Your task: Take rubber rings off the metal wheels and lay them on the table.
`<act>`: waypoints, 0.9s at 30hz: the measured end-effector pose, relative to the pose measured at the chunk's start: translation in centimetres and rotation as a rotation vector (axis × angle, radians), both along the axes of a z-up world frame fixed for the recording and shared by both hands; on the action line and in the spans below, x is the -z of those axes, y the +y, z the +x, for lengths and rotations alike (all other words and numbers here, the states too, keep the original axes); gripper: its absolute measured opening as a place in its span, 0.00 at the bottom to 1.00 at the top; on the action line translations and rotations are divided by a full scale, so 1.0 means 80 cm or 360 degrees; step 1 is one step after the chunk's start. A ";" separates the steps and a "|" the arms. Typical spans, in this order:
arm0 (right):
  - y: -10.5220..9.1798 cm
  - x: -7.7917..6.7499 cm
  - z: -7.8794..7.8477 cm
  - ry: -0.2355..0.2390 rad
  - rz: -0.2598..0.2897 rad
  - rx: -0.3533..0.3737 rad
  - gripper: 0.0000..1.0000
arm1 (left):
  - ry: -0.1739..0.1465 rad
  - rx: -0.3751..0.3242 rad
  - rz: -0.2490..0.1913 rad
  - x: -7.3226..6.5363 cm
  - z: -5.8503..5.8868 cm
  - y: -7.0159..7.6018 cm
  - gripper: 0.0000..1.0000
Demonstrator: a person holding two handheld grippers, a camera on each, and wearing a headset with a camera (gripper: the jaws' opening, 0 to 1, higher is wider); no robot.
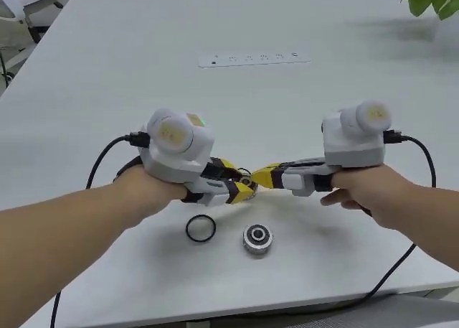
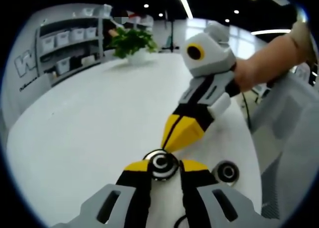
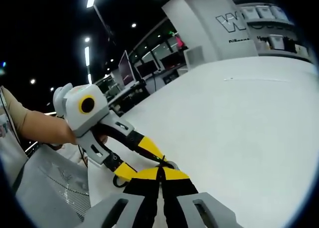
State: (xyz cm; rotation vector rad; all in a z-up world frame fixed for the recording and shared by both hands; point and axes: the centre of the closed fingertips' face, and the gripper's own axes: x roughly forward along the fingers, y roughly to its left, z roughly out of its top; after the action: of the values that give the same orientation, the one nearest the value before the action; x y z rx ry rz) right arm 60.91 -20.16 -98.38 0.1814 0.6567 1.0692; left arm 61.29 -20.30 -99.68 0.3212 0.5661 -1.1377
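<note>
1. The left gripper [image 2: 162, 168] is closed on a metal wheel [image 2: 162, 163]. Its two yellow-tipped jaws press the wheel's rim from either side, and the wheel is held up off the white table [image 1: 107, 77].
2. The right gripper [image 2: 172, 141] comes in from the opposite side. Its jaws are drawn together to a thin slit, and their tip touches the upper edge of the held wheel. I cannot tell whether they have nipped the rubber there.
3. In the head view the two grippers meet tip to tip above the near edge of the table, with the wheel between them.
4. The held wheel is small and round, with a dark band around its rim and a pale hub marked by a dark circle.
5. Its flat face looks back along the left gripper's jaws, so its axle runs lengthwise with that gripper.
6. A loose rubber ring [image 1: 201, 228], thin and black, lies flat on the table just below the left gripper.
7. A second wheel [image 1: 257, 238] sits just beside the ring with its shiny hub up and its axle upright.
</note>
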 end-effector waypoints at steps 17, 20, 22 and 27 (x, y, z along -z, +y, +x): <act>0.005 -0.025 -0.001 -0.0019 0.0074 0.0007 0.00 | -0.0064 -0.0046 -0.0114 -0.045 -0.005 0.026 0.38; 0.006 -0.031 -0.003 -0.0025 0.0082 0.0006 0.00 | -0.0073 -0.0047 -0.0127 -0.053 -0.011 0.031 0.40; 0.007 -0.034 -0.004 -0.0028 0.0089 0.0004 0.00 | -0.0078 -0.0051 -0.0148 -0.059 -0.015 0.036 0.41; 0.010 -0.043 -0.008 -0.0036 0.0102 -0.0004 0.00 | -0.0092 -0.0068 -0.0181 -0.073 -0.022 0.045 0.45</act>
State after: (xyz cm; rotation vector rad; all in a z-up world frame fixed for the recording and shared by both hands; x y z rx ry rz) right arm 60.24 -19.38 -94.95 0.2234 0.6028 1.0939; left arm 59.53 -16.67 -93.85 0.2420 0.4532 -1.1111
